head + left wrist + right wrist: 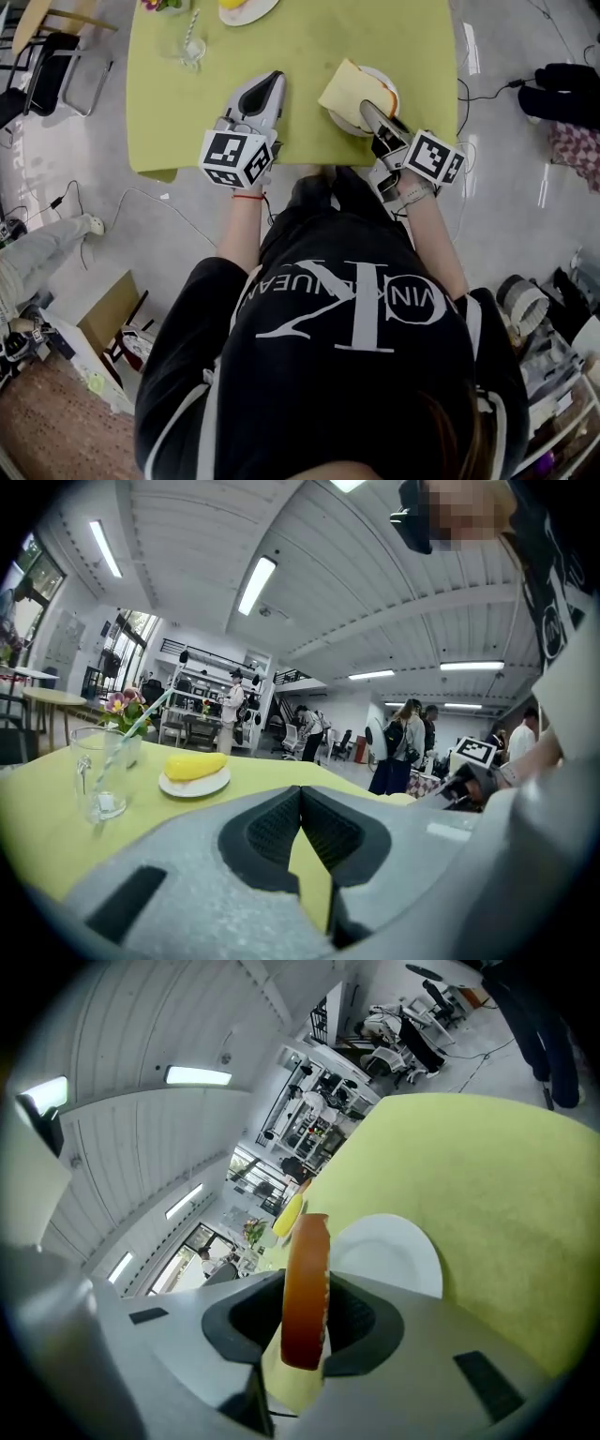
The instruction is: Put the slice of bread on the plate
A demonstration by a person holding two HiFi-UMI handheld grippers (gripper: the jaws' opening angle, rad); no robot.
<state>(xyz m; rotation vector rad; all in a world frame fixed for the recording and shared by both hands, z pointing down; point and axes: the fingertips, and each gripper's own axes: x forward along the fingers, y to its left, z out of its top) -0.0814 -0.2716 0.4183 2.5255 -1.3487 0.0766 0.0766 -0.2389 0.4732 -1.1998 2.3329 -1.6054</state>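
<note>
The slice of bread [349, 90] is pinched by its edge between the jaws of the right gripper [371, 109]. In the right gripper view the crust [306, 1288] is seen standing edge-on between the two dark pads, clamped narrow. In the head view the slice is held over the left part of the plate [390, 86], with much of it hanging out past the rim toward the middle of the table [187, 112]. Whether its lower edge is touching the plate cannot be told. The left gripper [266, 84] is parked on the table well apart from the plate, its jaws pressed together at the tips with nothing between them [302, 829]. So no steadying of the plate is being offered. The trouble is likely to come from the overhang: if the jaws are opened here, the slice could be tipped over the rim and dropped onto the table instead. A soft slice gripped only at one edge may also be sagged, dented or torn by the pinch, or left clinging to one pad for a moment as the jaws part, then flicked aside. The plate itself is light and unheld – a nudge from the lower jaw during the set-down could slide it off its spot, and it sits fairly near the table's front edge.
</note>
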